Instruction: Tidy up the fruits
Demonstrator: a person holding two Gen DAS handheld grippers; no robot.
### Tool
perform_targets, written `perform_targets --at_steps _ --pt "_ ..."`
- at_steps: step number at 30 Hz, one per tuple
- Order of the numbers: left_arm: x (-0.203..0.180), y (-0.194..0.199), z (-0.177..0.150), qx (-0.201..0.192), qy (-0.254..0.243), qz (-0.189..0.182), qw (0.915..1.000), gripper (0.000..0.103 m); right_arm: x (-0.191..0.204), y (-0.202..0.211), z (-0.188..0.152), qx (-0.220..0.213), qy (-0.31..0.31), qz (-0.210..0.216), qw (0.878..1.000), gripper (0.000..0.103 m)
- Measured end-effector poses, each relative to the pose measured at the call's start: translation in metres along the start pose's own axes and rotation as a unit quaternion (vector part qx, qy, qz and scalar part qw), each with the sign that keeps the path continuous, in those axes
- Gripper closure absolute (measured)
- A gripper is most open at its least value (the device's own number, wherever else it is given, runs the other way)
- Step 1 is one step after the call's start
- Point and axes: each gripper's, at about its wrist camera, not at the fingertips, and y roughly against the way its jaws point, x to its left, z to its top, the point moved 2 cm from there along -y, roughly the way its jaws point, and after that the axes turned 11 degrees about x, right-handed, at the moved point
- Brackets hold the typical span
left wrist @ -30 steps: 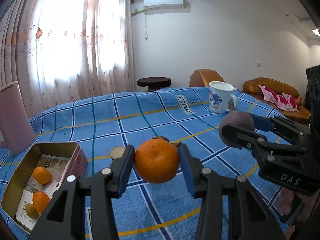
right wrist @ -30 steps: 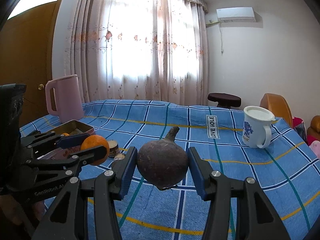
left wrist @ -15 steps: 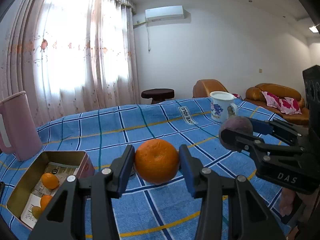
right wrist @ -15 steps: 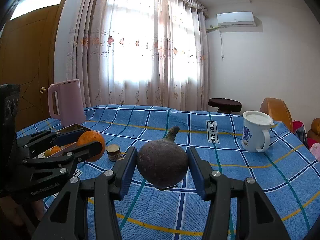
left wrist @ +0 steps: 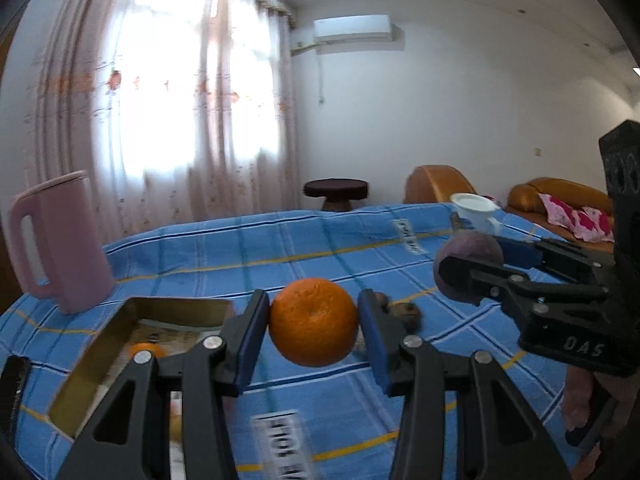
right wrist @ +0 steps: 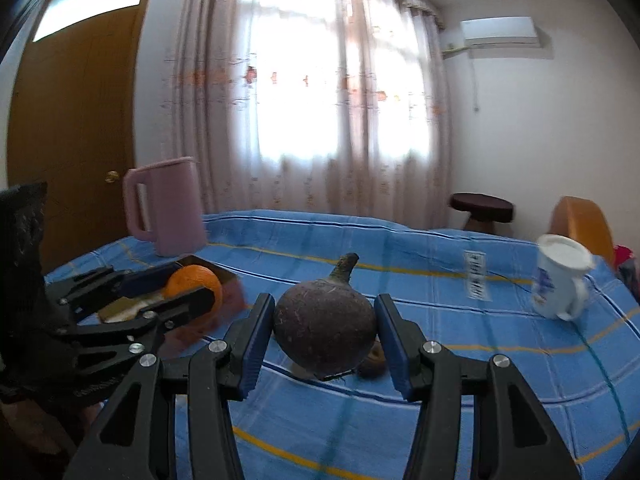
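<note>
Squarely, orange (left wrist: 313, 321) sits clamped between left claw (left wrist: 313, 334) fingers.

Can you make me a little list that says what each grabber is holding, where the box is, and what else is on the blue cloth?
left gripper: shut on the orange, held above the cloth
right gripper: shut on the dark purple fruit, stem pointing up
metal box: open, on the cloth to the left of the orange, with a small orange fruit inside
pink jug: upright, behind the box
white mug: far right on the cloth
small brown things: lying on the cloth; too blurred to name
blue checked cloth: covers the surface
</note>
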Motion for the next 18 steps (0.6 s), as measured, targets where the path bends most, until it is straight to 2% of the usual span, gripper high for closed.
perform_targets --at_steps 6,18 --pt "0.06 0.005 -0.003 0.01 0.044 0.032 0.9985 0.055 0.045 -0.03 0.022 0.013 0.027 0.044 0.999 0.05" --pt "0.15 -0.012 -0.018 0.058 0.095 0.086 0.9901 0.055 0.127 -0.103 0.038 0.064 0.086 0.084 0.991 0.05"
